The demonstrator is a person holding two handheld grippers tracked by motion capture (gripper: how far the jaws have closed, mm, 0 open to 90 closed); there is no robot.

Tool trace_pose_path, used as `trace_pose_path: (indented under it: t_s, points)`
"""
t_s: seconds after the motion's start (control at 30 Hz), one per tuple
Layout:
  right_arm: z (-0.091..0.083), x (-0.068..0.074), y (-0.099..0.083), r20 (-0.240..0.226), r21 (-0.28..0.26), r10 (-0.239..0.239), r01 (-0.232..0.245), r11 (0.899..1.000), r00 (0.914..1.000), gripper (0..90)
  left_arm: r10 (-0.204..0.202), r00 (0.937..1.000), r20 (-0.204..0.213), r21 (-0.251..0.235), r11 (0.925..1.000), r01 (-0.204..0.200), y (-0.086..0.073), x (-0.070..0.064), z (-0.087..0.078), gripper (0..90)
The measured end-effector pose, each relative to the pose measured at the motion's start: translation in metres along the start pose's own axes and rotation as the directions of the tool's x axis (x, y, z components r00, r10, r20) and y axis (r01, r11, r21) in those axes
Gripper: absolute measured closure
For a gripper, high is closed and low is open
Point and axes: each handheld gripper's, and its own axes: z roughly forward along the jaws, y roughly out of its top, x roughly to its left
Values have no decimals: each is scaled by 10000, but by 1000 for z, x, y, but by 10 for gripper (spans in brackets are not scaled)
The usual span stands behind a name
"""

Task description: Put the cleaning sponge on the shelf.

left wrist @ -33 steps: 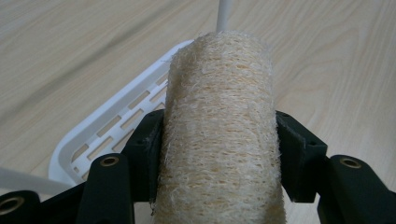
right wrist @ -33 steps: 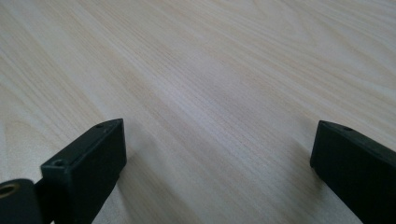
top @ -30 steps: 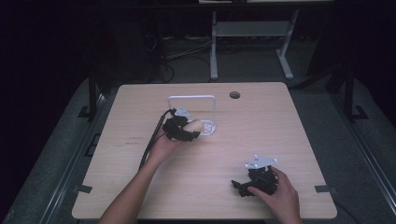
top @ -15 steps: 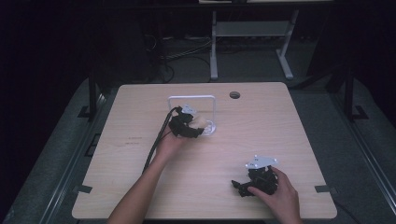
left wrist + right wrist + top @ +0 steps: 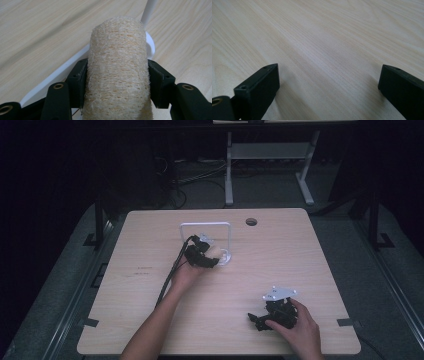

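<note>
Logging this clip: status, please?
Left gripper shut on loofah sponge, over white rack. Right gripper open, low over bare table. Nothing in the way.

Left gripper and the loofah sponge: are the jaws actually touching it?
Touching. The left gripper view shows the left gripper with both black jaws pressed against the sides of the loofah sponge, no gap on either side.

Wide-parted tongs [image 5: 329, 82] over bare wooden table [image 5: 324, 37].
</note>
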Motion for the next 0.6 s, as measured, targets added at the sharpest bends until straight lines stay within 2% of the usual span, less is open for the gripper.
trace_pose_path:
  t_s: [0.37,0.6]
  points:
    - [0,0,0,-1,2,1,-1,10000,10000,32,130,9999,-46,251,9996,-129,0,2,6,407]
    - [0,0,0,-1,-2,-4,4,10000,10000,32,20,10000,6,366,9993,-20,-1,2,8,397]
